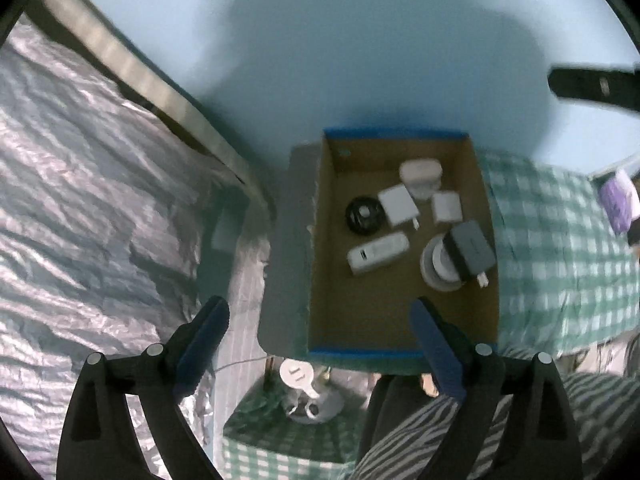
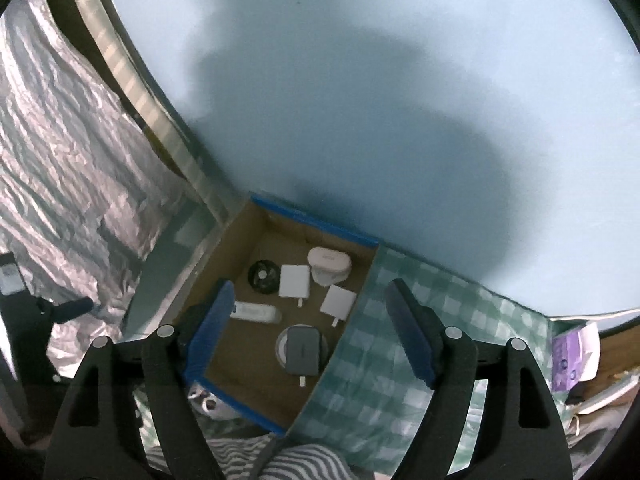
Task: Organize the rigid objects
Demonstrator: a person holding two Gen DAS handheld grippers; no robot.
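A shallow cardboard box (image 1: 404, 312) with plain brown walls and blue tape along its short rims sits on a worktop covered in green-and-white checked cloth (image 1: 560, 256), hard against a pale blue wall (image 1: 360, 40). Inside it lie the rigid objects: a rounded white case (image 1: 421, 174) at the far end, two flat white plug adapters (image 1: 398, 205) (image 1: 447, 208) with metal prongs, a glossy black disc (image 1: 363, 215), a long white rounded device (image 1: 378, 253), and a grey boxy charger (image 1: 472, 251) resting on top of a white roll of tape (image 1: 436, 270). The left gripper (image 1: 316, 344) hangs above the box's near left corner, its blue ribbed pads spread wide with nothing between them. The right gripper (image 2: 310, 324) is likewise spread apart and empty, above the box's right wall. Crinkled silver foil sheeting (image 1: 80, 180) fills the left side, and a purple packet (image 2: 566, 360) lies at the cloth's right edge. Striped fabric shows below.
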